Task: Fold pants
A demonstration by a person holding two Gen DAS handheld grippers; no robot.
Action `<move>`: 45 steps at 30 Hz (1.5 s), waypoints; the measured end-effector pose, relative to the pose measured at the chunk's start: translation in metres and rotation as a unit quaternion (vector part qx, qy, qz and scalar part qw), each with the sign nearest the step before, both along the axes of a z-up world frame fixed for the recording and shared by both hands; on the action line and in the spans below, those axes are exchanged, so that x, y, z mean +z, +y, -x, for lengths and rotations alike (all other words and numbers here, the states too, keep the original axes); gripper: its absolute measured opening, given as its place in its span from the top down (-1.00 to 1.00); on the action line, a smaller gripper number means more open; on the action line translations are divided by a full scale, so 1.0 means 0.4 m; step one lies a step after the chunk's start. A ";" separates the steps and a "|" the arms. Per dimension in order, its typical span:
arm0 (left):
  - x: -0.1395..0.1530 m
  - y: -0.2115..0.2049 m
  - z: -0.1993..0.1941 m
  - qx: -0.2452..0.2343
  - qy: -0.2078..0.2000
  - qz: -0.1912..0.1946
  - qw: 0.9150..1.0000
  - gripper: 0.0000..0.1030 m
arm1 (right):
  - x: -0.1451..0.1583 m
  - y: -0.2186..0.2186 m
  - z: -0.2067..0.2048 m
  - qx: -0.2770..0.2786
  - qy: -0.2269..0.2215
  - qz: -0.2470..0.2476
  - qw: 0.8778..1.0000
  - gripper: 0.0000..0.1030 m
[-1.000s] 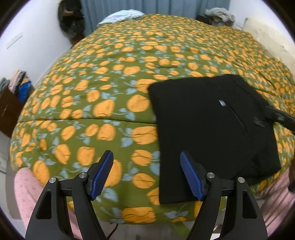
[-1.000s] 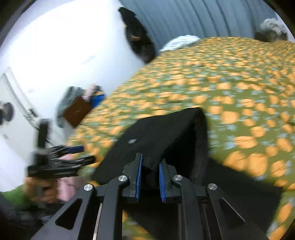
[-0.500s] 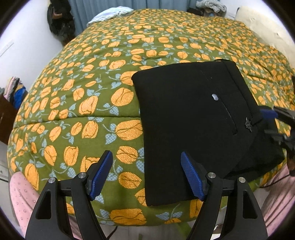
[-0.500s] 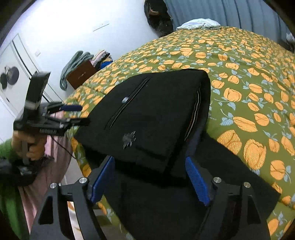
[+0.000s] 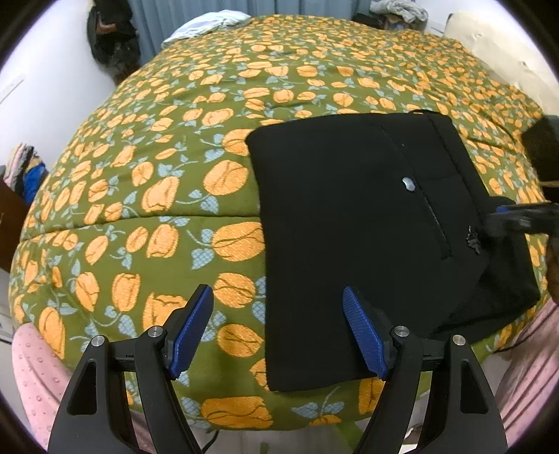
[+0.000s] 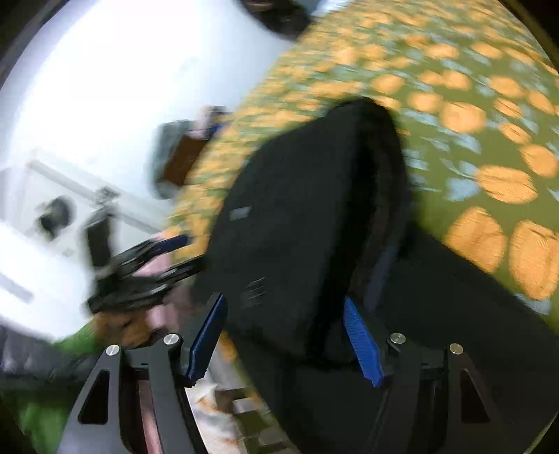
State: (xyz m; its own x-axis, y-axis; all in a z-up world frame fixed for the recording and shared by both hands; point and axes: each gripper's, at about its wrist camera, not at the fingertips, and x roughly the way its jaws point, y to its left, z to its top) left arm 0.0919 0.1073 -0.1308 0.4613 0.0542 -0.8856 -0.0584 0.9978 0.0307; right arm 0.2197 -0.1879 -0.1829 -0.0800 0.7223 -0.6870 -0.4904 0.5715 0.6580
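Note:
Black folded pants (image 5: 367, 227) lie on the near right part of a green bedspread (image 5: 174, 167) with orange tulips. My left gripper (image 5: 276, 291) hovers open over the pants' near left edge, touching nothing. My right gripper (image 5: 517, 218) shows at the pants' right edge. In the blurred right wrist view the thick fold of the pants (image 6: 297, 216) sits between the blue pads of my right gripper (image 6: 283, 307). Its jaws are closing, and I see no pad pressing the cloth. The left gripper (image 6: 174, 251) appears there beyond the pants, held by a hand in a green sleeve.
A white cloth (image 5: 206, 26) and grey clothes (image 5: 398, 8) lie at the bed's far end, with a cream pillow (image 5: 496, 45) at the far right. Stacked clothes on a brown cabinet (image 5: 17, 181) stand at the left. Pink fabric (image 5: 35, 377) borders the bed's near edge.
The right gripper let go of the pants' fold and opened wide. It then sank closer to the fold with its jaws narrowing. The left gripper has hardly moved.

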 end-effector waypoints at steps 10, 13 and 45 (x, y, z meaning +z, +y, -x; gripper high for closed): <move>0.051 -0.002 0.018 -0.012 -0.018 0.022 1.000 -0.52 | 0.105 -0.031 0.034 -0.042 0.013 -0.094 0.995 0.58; 0.093 -0.021 0.026 -0.030 -0.039 0.024 0.999 -0.52 | 0.178 -0.093 0.071 -0.062 -0.019 -0.102 0.993 0.58; 0.056 -0.193 -0.022 -0.118 -0.022 -0.012 0.993 -0.67 | 0.256 -0.237 0.100 -0.181 -0.177 0.105 0.962 0.31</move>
State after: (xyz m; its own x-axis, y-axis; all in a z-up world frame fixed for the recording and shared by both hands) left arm 0.1008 0.0301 -0.1083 0.5013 -0.0397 -0.8644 0.1752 0.9829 0.0565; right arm 0.1797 -0.2827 -0.0807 0.4159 0.5008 -0.7591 -0.4055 0.8493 0.3381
